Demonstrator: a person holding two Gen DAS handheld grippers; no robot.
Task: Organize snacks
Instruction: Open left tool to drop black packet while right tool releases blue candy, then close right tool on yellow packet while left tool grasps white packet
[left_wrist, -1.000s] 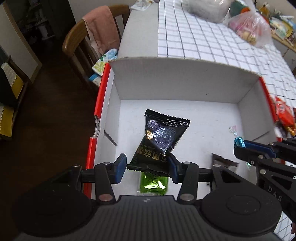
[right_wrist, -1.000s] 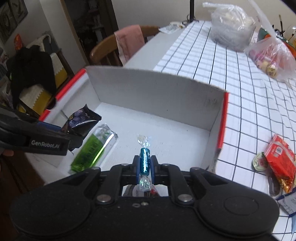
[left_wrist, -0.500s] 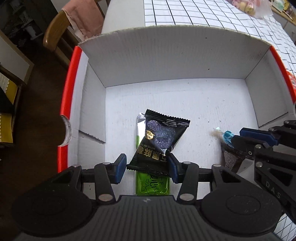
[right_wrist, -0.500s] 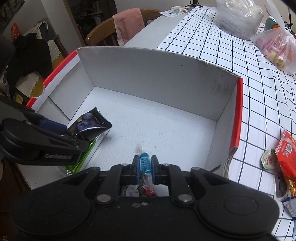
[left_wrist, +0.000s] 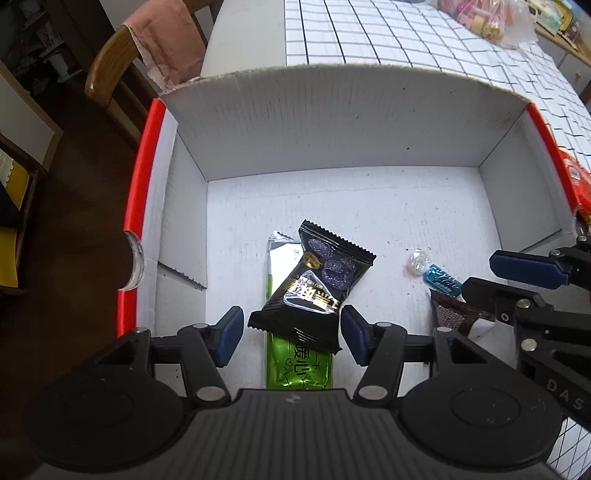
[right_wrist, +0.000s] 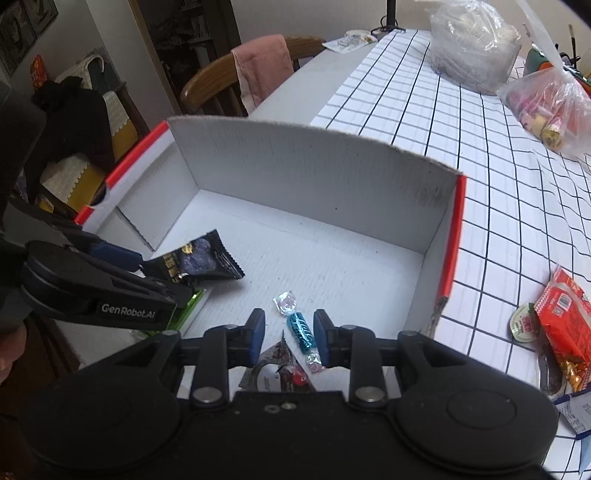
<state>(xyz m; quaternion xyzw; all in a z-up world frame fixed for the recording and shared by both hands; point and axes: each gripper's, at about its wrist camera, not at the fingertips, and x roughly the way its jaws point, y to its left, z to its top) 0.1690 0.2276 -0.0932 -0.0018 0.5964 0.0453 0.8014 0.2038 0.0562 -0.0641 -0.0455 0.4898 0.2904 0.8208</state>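
Observation:
A white cardboard box (left_wrist: 332, 122) with red edges stands on the table; it also shows in the right wrist view (right_wrist: 314, 173). My left gripper (left_wrist: 291, 334) is open, and the black snack packet (left_wrist: 316, 291) lies loose between its fingers on a green packet (left_wrist: 299, 365). My right gripper (right_wrist: 289, 338) is open around a blue wrapped candy (right_wrist: 301, 330) lying on the box floor, seen in the left wrist view too (left_wrist: 439, 278). A brown wrapper (right_wrist: 277, 369) lies under the right gripper.
A checked tablecloth (right_wrist: 498, 192) covers the table. A red snack packet (right_wrist: 565, 325) and a small round sauce cup (right_wrist: 522, 325) lie right of the box. Plastic bags (right_wrist: 546, 110) stand farther back. A wooden chair with pink cloth (right_wrist: 255, 74) stands behind the box.
Both grippers have opened inside the box. The black packet dropped onto the green packet, and the blue candy now lies on the box floor.

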